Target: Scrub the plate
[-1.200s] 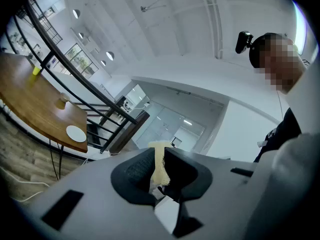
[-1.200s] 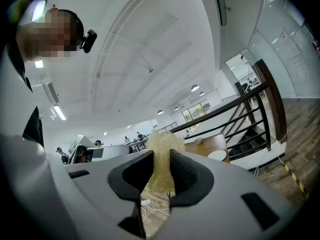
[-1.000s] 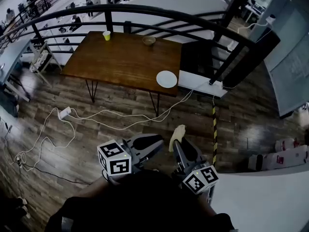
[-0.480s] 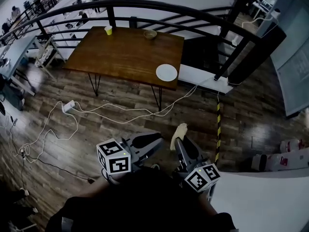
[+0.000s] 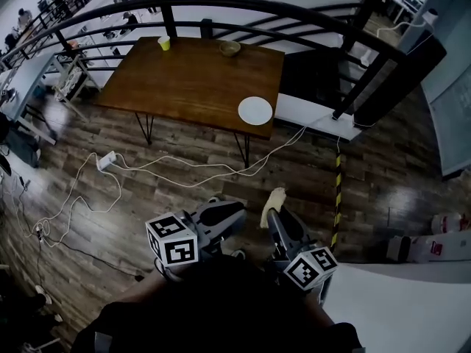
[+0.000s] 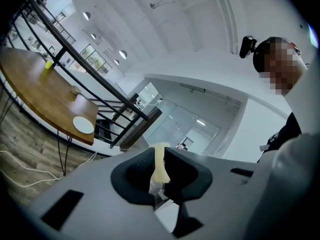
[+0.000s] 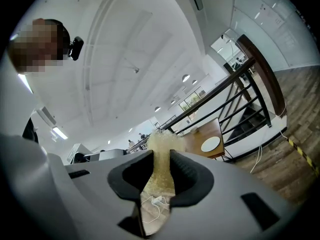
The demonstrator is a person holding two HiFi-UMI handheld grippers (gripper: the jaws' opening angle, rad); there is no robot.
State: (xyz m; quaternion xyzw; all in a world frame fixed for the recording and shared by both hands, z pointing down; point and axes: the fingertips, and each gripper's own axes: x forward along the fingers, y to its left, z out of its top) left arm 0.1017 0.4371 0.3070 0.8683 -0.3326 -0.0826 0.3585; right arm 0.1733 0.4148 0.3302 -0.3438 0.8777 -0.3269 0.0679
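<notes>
Right gripper view, right tongs (image 7: pixel 161 156) clamping half-hidden yellow sponge (image 7: pixel 161 139), left tongs (image 6: pixel 160 156) closed, plate (image 7: pixel 210 144) tiny on distant table (image 7: pixel 198 136).

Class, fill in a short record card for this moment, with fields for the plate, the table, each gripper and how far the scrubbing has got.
target: round white plate, near-right corner of the brown wooden table
also on it: yellow cup and small bowl, at the far edge
right gripper: shut on the pale yellow sponge
left gripper: jaws nearly together; pale strip in the gap, gripped or not unclear
position: both grippers over the wooden floor, well short of the table
scrubbing: not yet begun
</notes>
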